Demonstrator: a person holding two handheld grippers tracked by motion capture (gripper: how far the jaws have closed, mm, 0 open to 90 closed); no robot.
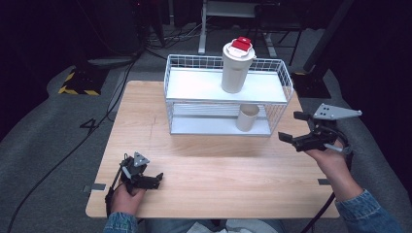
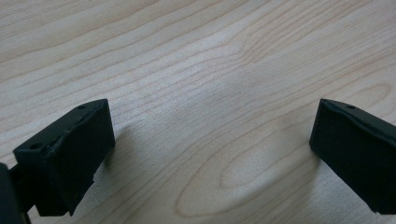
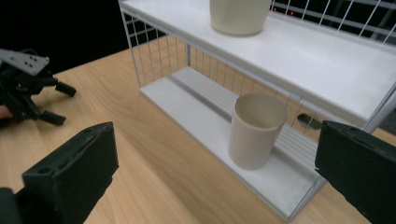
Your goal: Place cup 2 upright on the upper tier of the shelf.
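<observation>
overhead, the right gripper hovers with jaws spread wide and empty just right of the white wire shelf, near the open beige cup on its lower tier; a lidded tumbler stands above. the left gripper rests at the table's near left. its own view shows jaws parted over bare wood. the right gripper view shows the cup upright between its parted jaws, farther off.
</observation>
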